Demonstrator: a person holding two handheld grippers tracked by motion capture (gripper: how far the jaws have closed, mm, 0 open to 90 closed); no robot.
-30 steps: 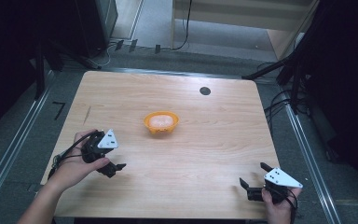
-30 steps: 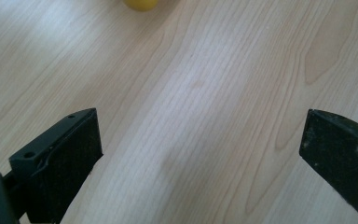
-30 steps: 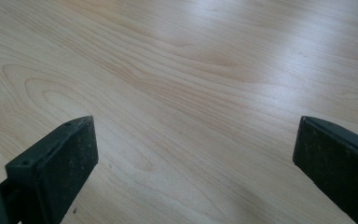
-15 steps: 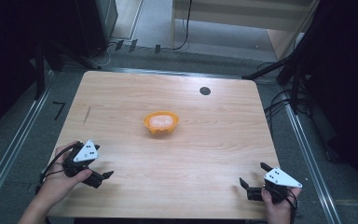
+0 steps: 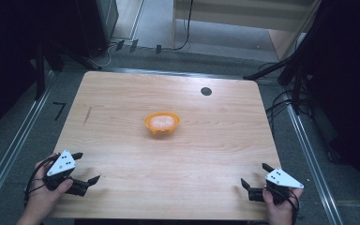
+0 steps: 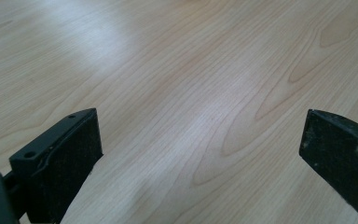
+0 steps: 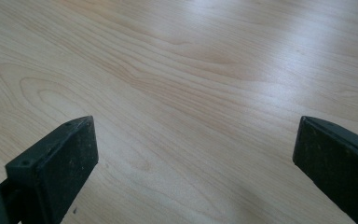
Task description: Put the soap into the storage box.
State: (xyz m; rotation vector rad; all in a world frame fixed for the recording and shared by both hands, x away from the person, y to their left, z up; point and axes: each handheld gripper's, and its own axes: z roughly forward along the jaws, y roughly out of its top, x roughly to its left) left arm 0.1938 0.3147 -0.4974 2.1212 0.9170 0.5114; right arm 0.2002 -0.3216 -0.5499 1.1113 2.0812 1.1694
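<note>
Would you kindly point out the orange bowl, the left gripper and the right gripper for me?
orange bowl (image 5: 162,130): high view, on its front wall.
left gripper (image 5: 85,167): high view, midway between its open jaws.
right gripper (image 5: 255,176): high view, midway between its open jaws.

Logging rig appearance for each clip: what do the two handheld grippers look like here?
Both the left gripper and right gripper have black bodies with two flat black jaws, screw holes visible in them. Each carries a grey three-cornered plate marked with small dark dots, and a thin black cable loops from it. No sleeves show.
</note>
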